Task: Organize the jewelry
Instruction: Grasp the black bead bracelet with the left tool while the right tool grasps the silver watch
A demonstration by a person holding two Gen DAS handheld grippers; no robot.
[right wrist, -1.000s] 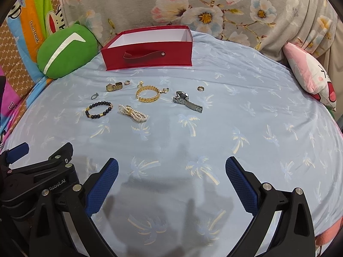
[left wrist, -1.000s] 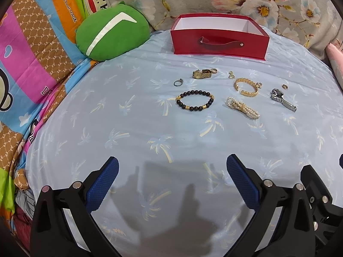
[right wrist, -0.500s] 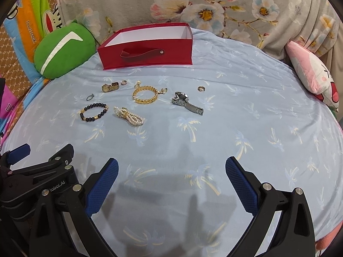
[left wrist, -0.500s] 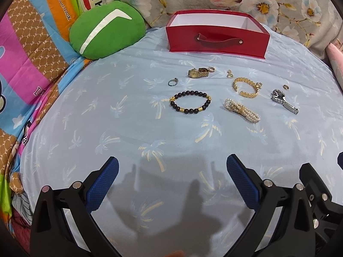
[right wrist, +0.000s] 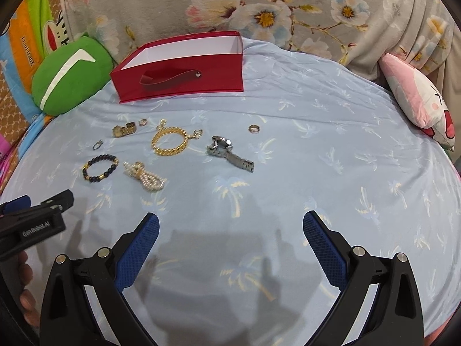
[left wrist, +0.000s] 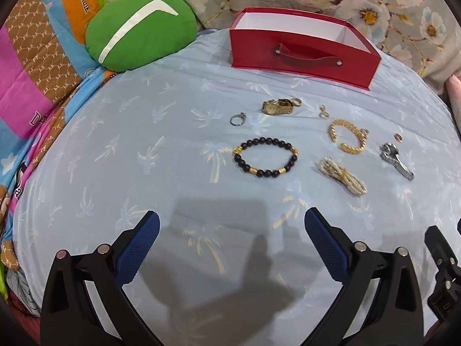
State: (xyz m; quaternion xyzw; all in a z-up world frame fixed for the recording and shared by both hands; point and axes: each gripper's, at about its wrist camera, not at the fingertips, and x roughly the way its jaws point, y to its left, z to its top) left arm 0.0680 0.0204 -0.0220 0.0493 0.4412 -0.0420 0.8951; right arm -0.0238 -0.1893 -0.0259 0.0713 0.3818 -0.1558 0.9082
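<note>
A blue sheet (left wrist: 115, 173) carries a red box (left wrist: 302, 54) at its far edge, jewelry spread just before it. Largest to smallest: beaded bracelet (left wrist: 265, 157), gold chain (left wrist: 347, 139), pearls (left wrist: 343, 176), silver watch (right wrist: 230, 152), gold watch (left wrist: 276, 106), rings (left wrist: 237, 119). Left tongs (left wrist: 230, 245) and right tongs (right wrist: 230, 245) gape wide, empty, above the near sheet

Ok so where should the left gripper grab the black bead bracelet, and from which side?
Probably from above, with the open left gripper closing its jaws across the near arc of the black bead bracelet. It lies flat as an open loop on the bedsheet, so one finger can drop inside the ring and one outside.
</note>
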